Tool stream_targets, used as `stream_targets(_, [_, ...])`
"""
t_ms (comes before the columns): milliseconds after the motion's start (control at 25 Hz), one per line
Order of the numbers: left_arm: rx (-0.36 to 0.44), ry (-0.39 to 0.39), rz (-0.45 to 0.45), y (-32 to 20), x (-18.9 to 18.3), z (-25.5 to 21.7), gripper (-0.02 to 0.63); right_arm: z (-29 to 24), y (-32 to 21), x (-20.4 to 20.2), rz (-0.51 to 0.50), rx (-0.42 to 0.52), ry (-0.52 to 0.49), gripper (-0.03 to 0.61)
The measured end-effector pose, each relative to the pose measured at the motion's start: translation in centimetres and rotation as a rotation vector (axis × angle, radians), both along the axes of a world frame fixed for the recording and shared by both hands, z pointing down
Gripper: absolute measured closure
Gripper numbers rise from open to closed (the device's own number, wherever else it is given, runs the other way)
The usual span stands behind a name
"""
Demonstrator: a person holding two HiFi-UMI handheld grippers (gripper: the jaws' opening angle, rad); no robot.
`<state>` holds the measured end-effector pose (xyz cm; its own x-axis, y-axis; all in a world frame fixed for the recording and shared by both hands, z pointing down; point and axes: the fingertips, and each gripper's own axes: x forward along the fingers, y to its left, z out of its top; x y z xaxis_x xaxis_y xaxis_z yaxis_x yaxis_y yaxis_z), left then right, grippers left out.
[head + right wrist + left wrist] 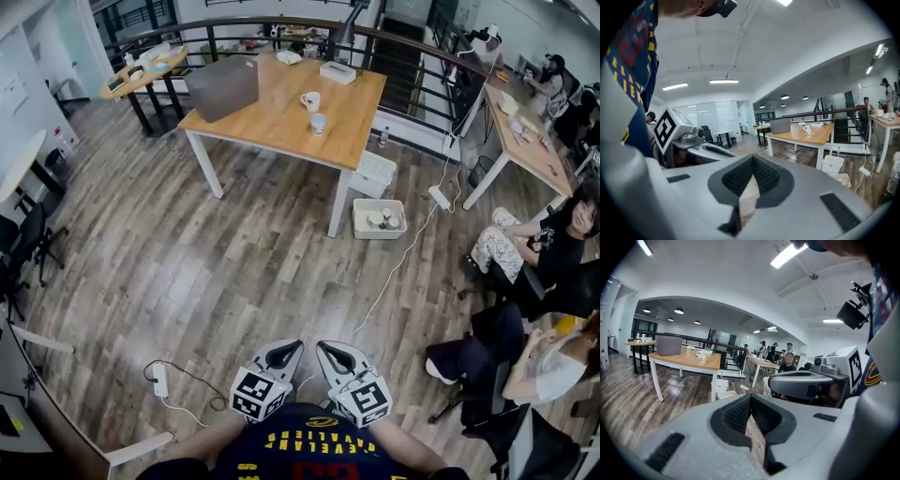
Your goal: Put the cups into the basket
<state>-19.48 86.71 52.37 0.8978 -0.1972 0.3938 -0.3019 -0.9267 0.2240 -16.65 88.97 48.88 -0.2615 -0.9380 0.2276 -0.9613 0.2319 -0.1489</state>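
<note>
Two white cups [310, 100] [318, 123] stand on the far wooden table [281, 117]. On the floor by its right leg sits a white basket [379, 218] that holds a few small cups. My left gripper [281, 352] and right gripper [334, 353] are side by side close to my body, far from the table, both shut with nothing held. In the left gripper view the left gripper [750, 398] points toward the table [684, 360], where the cups [701, 354] show. In the right gripper view the right gripper [752, 160] is shut too, with the cups [806, 130] on the table.
A grey box [222, 87] and a white box [337, 72] share the table. A second white crate [375, 173] sits under its edge. A cable and power strip [439, 197] cross the floor; another strip [159, 380] lies near my feet. Seated people [553, 239] are at right.
</note>
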Motion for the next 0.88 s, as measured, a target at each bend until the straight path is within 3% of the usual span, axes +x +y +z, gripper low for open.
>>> stream_targets(320, [0.045,0.068,0.022,-8.5,0.8,-1.9,0.603,-1.2,-7.4,1.9,0.098,0.011,0.005,0.565])
stream_targets(600, [0.144,0.168,-0.001,-17.0,-0.1,-6.7,0.603,-5.8,-15.1,5.2,0.199,0.078,0.112,0.565])
stream_targets(880, [0.250,0.223,0.010,-22.5,1.7,-9.9,0.601,-8.9,-20.8,6.4,0.187,0.142,0.231,0.551])
